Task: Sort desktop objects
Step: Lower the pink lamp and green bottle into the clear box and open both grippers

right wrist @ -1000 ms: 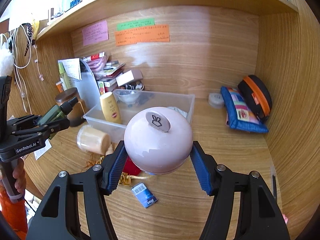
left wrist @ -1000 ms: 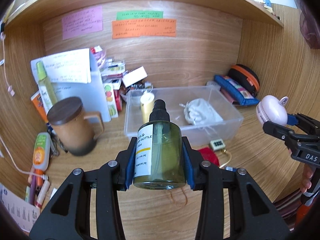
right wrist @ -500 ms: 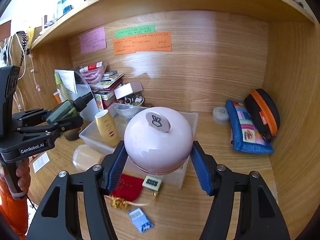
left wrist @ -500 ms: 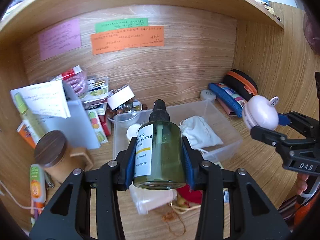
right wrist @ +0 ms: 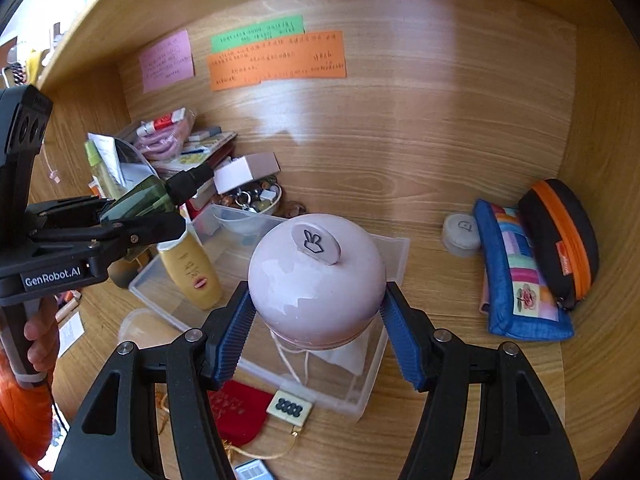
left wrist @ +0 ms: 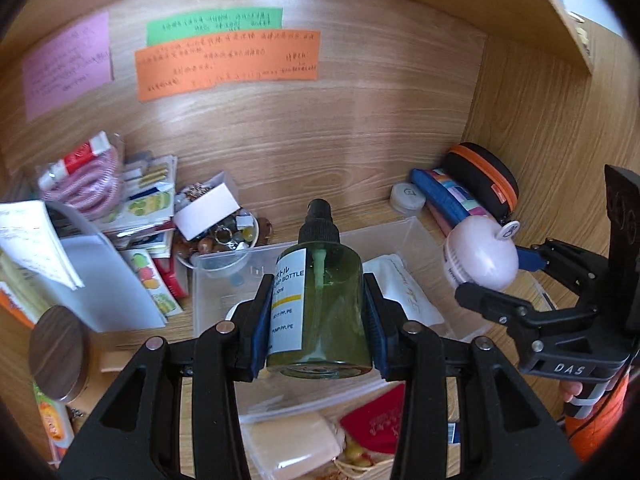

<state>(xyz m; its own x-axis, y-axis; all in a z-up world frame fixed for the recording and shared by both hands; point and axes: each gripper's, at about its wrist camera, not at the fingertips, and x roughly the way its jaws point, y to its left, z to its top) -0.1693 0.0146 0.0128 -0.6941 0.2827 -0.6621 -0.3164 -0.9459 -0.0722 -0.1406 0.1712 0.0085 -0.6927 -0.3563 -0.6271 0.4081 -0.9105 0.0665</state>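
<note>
The left gripper [left wrist: 318, 320] has its jaws clamped on a green translucent plastic pump bottle [left wrist: 318, 300], held above the clear plastic storage bin [right wrist: 394, 252]. The right gripper [right wrist: 318, 328] has its jaws closed around a round pale-pink ceramic-looking jar [right wrist: 316, 284], also above that bin on the wooden tabletop [right wrist: 440, 292].

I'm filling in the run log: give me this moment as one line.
left gripper: shut on green pump bottle | right gripper: shut on pink round container | both over clear bin
</note>
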